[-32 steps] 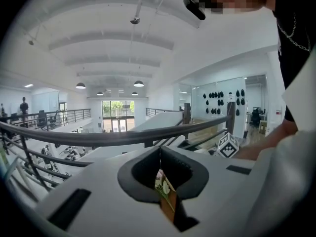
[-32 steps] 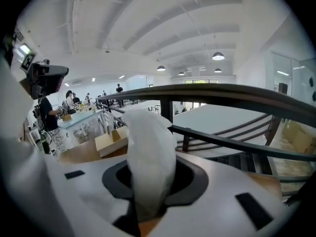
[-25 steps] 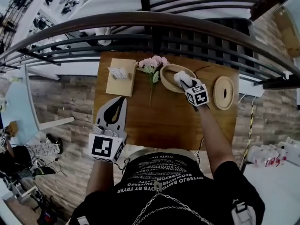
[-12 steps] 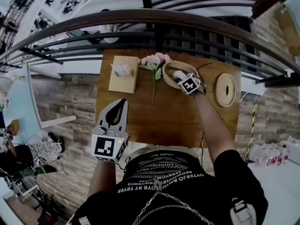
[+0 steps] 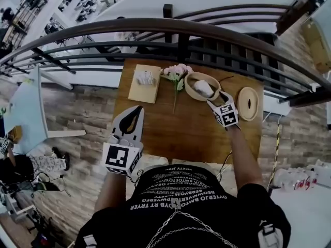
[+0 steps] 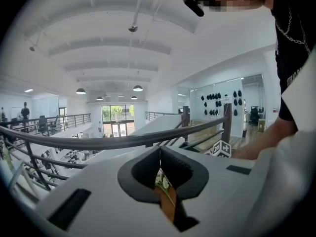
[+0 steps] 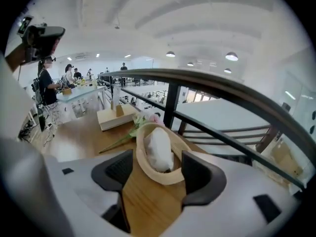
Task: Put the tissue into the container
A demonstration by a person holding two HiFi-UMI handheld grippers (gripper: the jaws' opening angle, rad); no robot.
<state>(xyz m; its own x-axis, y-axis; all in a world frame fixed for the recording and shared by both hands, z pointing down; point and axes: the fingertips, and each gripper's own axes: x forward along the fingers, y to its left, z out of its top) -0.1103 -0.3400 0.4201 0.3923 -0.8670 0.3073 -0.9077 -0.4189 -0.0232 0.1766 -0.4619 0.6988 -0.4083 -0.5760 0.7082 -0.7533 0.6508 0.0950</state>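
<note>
A crumpled white tissue (image 5: 203, 88) lies inside the oval wooden container (image 5: 192, 92) at the back of the wooden table (image 5: 181, 133). My right gripper (image 5: 213, 102) sits just in front of the container's near rim, its jaws opening wide, and its pads touch nothing. In the right gripper view the tissue (image 7: 159, 149) rests in the container (image 7: 163, 177), whose near rim shows between my right gripper's (image 7: 150, 171) spread jaws. My left gripper (image 5: 137, 109) hovers over the table's front left, shut and empty. In its own view my left gripper (image 6: 159, 151) has its jaws closed together.
A tissue box (image 5: 145, 82) stands at the back left, with pink flowers (image 5: 176, 72) between it and the container. An oval wooden lid (image 5: 247, 103) lies to the container's right. A dark metal railing (image 5: 176, 32) runs just behind the table.
The right gripper drew back from inside the container toward the person and its jaws spread apart, leaving the tissue in the container. The left gripper stayed put.
</note>
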